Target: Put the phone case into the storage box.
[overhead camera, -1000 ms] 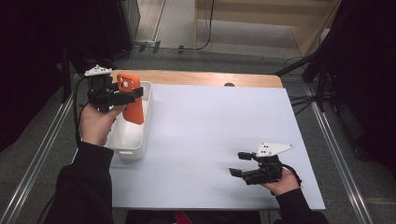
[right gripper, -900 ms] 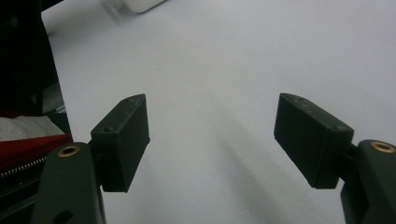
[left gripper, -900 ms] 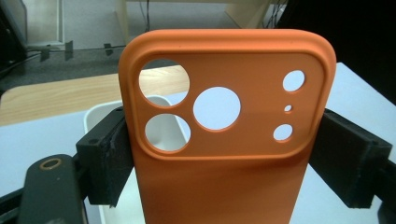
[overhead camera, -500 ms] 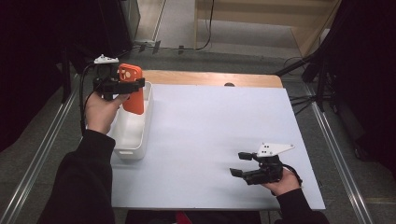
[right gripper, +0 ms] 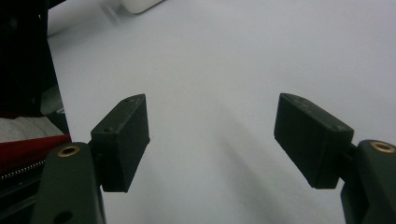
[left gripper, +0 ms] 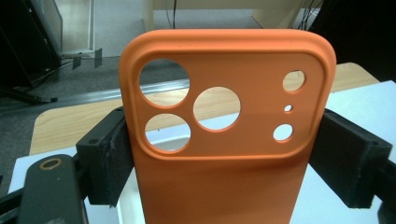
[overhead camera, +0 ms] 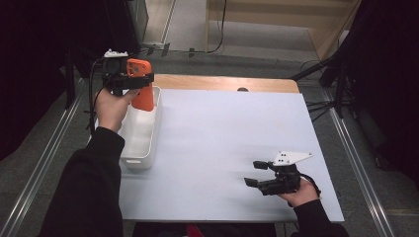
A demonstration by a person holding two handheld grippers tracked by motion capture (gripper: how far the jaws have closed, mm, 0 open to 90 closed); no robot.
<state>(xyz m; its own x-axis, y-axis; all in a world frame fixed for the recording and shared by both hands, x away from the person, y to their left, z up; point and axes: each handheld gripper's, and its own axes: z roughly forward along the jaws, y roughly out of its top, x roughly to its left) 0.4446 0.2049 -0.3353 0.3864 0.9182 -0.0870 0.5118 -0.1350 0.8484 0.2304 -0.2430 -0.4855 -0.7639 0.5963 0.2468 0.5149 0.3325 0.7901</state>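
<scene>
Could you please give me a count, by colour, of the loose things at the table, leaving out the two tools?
Orange: 1, the phone case, clamped in the left tool
White: 1, the bin at the table's left edge
Total: 2

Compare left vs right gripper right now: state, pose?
The left gripper is shut on the orange soft phone case, raised above the far end of the white plastic bin; the right gripper is open and empty, low over the white table sheet near the front. Both are black, two-jawed and hand-held.
</scene>
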